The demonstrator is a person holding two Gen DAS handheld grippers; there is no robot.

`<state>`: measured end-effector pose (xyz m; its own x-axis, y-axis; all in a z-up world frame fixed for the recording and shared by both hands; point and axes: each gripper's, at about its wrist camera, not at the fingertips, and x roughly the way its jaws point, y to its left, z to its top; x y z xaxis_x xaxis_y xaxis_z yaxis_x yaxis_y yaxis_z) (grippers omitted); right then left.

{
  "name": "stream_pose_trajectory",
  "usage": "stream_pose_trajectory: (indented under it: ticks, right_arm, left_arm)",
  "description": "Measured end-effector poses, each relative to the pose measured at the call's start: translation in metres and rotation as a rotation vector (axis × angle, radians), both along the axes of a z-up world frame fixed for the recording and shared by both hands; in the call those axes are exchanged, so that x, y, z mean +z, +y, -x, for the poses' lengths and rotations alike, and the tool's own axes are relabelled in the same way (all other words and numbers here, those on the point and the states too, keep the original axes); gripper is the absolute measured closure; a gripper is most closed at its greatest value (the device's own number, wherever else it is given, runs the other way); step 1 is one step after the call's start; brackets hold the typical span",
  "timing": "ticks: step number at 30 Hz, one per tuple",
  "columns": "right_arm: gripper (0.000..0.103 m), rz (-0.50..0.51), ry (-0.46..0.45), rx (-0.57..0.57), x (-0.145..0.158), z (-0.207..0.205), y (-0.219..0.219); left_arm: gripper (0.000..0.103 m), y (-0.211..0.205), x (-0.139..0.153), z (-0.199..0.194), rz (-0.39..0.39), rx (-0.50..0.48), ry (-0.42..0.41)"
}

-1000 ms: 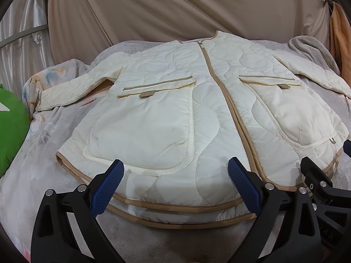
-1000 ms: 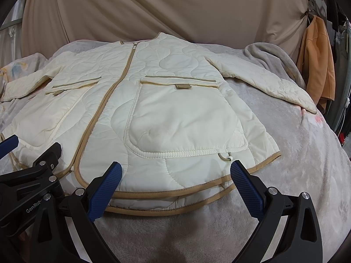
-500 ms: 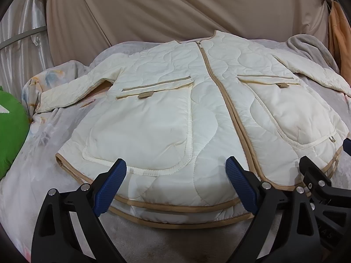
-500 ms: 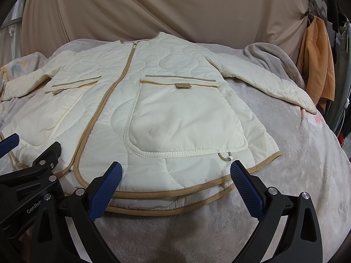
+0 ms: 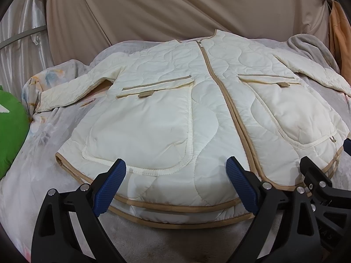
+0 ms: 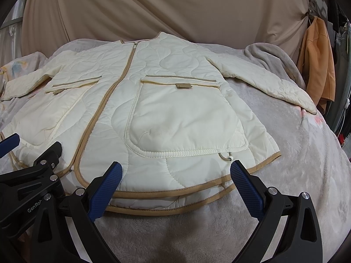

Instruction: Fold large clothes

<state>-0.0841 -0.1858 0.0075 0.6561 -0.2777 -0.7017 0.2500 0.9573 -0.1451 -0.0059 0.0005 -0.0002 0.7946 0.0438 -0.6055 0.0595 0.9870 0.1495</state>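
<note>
We have the quilted cream jacket [image 5: 197, 118] spread face up on the bed [image 6: 307, 175], zipped, collar at the far end and hem nearest us, so its long axis runs straight away from both tongs. Our left tongs [image 5: 175, 184] hang spread wide over the hem on the left panel, holding nothing; our right tongs [image 6: 175, 186] hang spread just as wide over the hem of the right panel, also with nothing in them. Each sleeve lies out to its own side: the left sleeve [image 5: 72, 92] is nearer our left hand, the right sleeve [image 6: 269, 85] nearer our right. We judge the fold has not begun, and either a sleeve or the hem comes first.
</note>
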Motion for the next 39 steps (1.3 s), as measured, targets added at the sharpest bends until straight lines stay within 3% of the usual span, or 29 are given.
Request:
stream_pose_trajectory:
  ticks: [19,25,29,32,39]
  right_arm:
    - [0.005,0.002,-0.008,0.003,0.001,0.002,0.0]
    - [0.005,-0.084,-0.03,0.03,0.024,0.007,-0.021]
    - [0.005,-0.076,-0.111,-0.029,0.068,0.005,-0.085]
    - [0.005,-0.085,-0.142,-0.131,0.085,-0.015,-0.165]
    - [0.008,-0.227,-0.094,-0.424,0.049,-0.069,-0.352]
  left_arm:
    - [0.013,-0.002,0.0,0.003,-0.008,0.001,-0.019]
    - [0.012,0.009,0.02,0.007,0.086,-0.048,-0.04]
    - [0.007,0.03,0.053,-0.003,0.139,-0.087,-0.072]
    - [0.006,0.047,0.071,-0.027,0.17,-0.114,-0.057]
    - [0.006,0.097,0.074,-0.097,0.183,0.027,-0.043]
